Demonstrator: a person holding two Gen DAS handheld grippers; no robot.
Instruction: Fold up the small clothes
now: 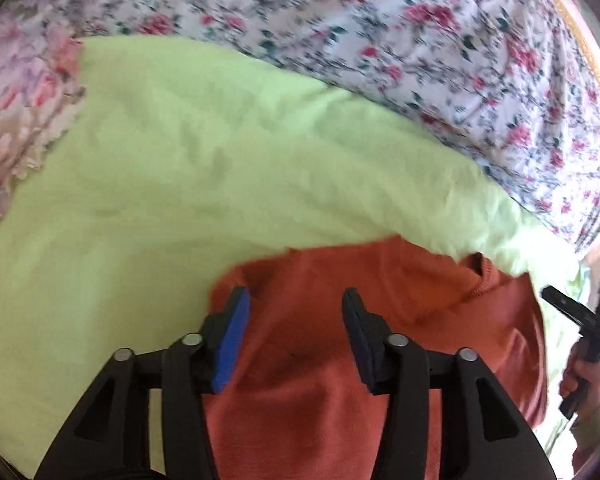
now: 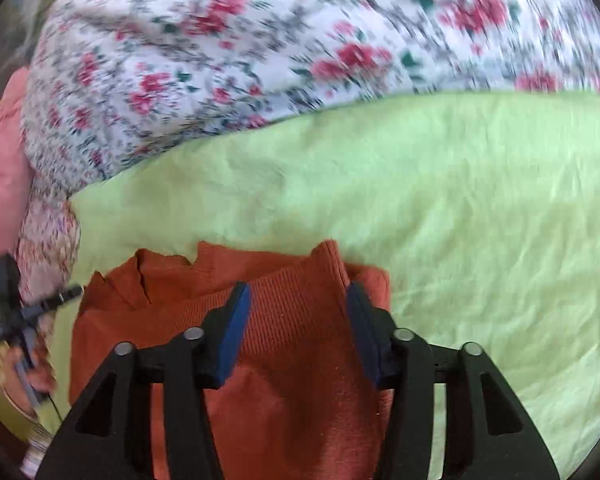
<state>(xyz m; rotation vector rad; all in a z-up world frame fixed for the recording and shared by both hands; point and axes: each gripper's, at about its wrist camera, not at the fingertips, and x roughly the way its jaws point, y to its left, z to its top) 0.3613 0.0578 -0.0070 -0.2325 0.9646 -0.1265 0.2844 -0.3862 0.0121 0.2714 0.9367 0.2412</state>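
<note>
An orange knit top (image 2: 284, 360) lies on a lime-green sheet (image 2: 480, 220), which is spread over a flowered bedcover (image 2: 260, 40). From the right wrist view the top sits at 6 o'clock, low in the frame and right under the right gripper (image 2: 298, 304). Its ribbed band (image 2: 296, 292) looks turned over onto the body, and a ragged flap sticks up at about 10 o'clock of the garment.

From the left wrist view the same top (image 1: 380, 320) fills the bottom centre, with a lip of green sheet curling over its far edge at 1 o'clock.

Both grippers stand wide, blue pads apart, holding nothing. The left gripper (image 1: 296, 308) hovers above the cloth; whether either touches it I cannot tell. Each shows in the other's view at the frame edge, held in a hand.

My judgement: the fold is under way but not finished. The top looks doubled at least once, since layers overlap near the band, yet the outline is uneven and the flap is loose. Squaring the edges, and probably one more fold, seems left. I see no other small clothes waiting.
</note>
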